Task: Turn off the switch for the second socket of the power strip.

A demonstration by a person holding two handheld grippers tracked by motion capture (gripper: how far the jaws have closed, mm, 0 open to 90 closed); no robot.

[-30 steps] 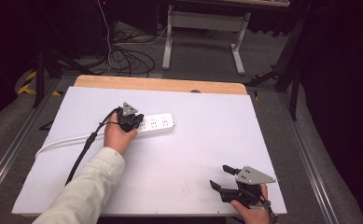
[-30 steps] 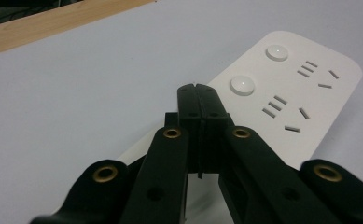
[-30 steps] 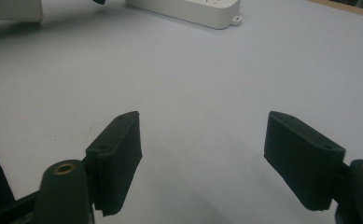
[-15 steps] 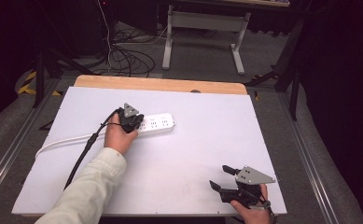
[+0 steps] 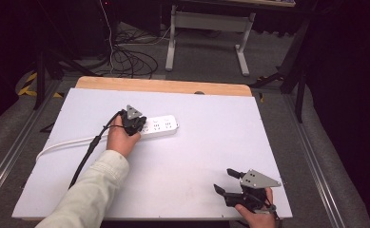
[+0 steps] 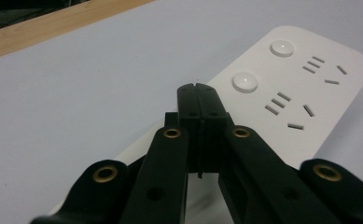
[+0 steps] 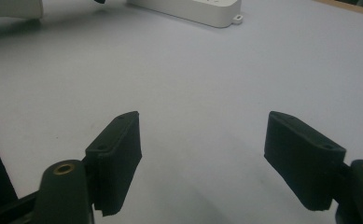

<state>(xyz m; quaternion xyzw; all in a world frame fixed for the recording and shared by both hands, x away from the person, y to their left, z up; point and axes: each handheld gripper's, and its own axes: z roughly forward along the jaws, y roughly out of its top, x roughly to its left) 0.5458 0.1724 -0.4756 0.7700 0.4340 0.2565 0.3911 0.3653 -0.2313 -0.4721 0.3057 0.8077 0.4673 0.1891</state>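
- The white rectangular plastic power strip [image 5: 158, 126] lies flat on the pale lilac tabletop [image 5: 211, 142], left of the middle and nearer the far wooden edge than the near edge.
- Its white cable [image 5: 61, 144] runs off toward the tabletop's left edge.
- The left claw [image 5: 134, 124] rests over the strip's left end, its 2 black jaws pressed together with nothing between them.
- In the left gripper view the closed tips [image 6: 198, 93] sit just beside 1 of the strip's 2 round white buttons [image 6: 244, 81], above the strip's top face; contact cannot be told.
- The right claw [image 5: 223, 181] sits near the tabletop's near right corner, well apart from the strip, jaws spread wide and empty.
- In the right gripper view the strip's end [image 7: 202, 11] lies far ahead.
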